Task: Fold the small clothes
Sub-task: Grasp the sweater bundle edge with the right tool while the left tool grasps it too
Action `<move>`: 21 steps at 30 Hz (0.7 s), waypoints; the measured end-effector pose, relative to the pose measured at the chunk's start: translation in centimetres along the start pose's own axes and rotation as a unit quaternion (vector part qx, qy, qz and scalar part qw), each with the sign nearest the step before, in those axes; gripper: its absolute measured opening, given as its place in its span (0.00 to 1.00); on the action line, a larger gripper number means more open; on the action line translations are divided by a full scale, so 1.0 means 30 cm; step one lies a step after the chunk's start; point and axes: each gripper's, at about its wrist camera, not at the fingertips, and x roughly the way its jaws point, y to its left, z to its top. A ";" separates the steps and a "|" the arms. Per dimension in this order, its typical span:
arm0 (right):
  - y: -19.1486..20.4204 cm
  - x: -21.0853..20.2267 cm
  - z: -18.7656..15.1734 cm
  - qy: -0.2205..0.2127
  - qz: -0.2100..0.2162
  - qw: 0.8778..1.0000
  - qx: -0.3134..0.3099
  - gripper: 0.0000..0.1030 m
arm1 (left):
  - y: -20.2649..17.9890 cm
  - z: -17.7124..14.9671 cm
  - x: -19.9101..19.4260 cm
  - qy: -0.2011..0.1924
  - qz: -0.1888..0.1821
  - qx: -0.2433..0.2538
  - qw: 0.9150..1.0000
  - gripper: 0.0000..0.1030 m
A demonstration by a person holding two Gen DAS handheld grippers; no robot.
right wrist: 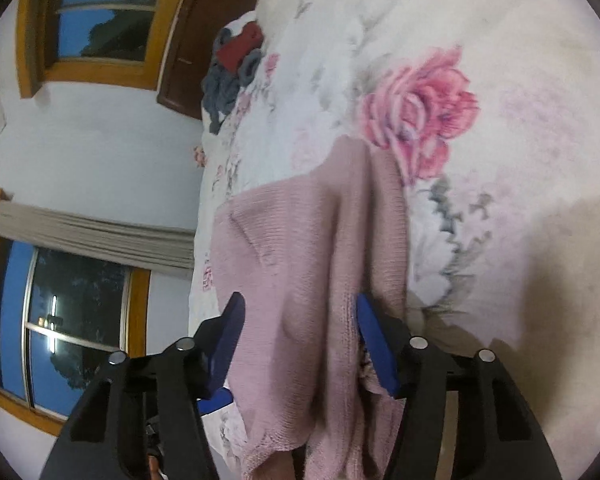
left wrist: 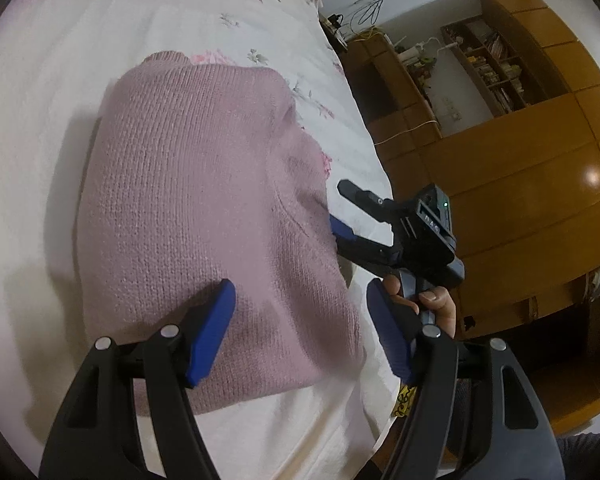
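Mauve knit sweater (left wrist: 204, 200) on white bedspread (left wrist: 52, 128) with pink roses.

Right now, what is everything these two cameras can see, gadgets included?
Sweater: one, dusty pink knit, folded on the bed.
Bedspread: one, white with pink flowers, under the sweater.
Clothes pile: one heap, grey, red and white, far end of the bed.
Windows: two, orange-brown frames, dark outside, in the wall beyond the bed.
Curtain: one, beige, above the nearer window.
Wardrobe: one, orange-brown wood, beside the bed.
Shelves: one unit, books and clutter, past the wardrobe.
Left gripper: black, blue pads, open over the sweater.
Right gripper: black, blue pads, open at the sweater's edge.
Hand: one, holding the right gripper's handle.
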 end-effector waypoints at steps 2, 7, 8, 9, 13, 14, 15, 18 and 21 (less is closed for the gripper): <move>0.023 0.019 0.014 -0.001 -0.016 1.000 -0.020 0.53 | 0.013 -0.012 0.012 0.005 0.000 -0.003 1.000 0.65; 0.048 0.039 0.031 0.007 -0.024 0.999 -0.034 0.51 | 0.047 -0.035 0.023 0.008 -0.004 -0.013 1.000 0.65; 0.047 0.051 0.036 0.011 -0.031 0.999 -0.035 0.46 | 0.051 -0.041 0.026 0.009 -0.005 -0.015 1.000 0.65; 0.045 0.064 0.043 0.016 -0.035 0.999 -0.038 0.31 | 0.054 -0.047 0.028 0.010 -0.005 -0.016 1.000 0.65; 0.124 0.056 0.053 0.000 -0.068 0.994 -0.091 0.13 | 0.061 -0.060 0.028 0.009 -0.011 -0.017 1.000 0.65; 0.159 0.035 0.055 -0.016 -0.060 0.993 -0.103 0.13 | 0.066 -0.061 0.027 0.008 -0.012 -0.017 1.000 0.65; 0.185 0.017 0.053 -0.031 -0.057 0.991 -0.114 0.13 | 0.072 -0.063 0.030 0.008 -0.013 -0.018 1.000 0.65; 0.185 0.008 0.053 -0.057 -0.092 0.985 -0.132 0.12 | 0.084 -0.061 0.030 0.009 -0.021 -0.028 0.999 0.65; 0.062 0.039 0.061 -0.055 -0.156 0.981 -0.097 0.12 | 0.074 -0.036 -0.016 -0.002 -0.020 -0.013 1.000 0.65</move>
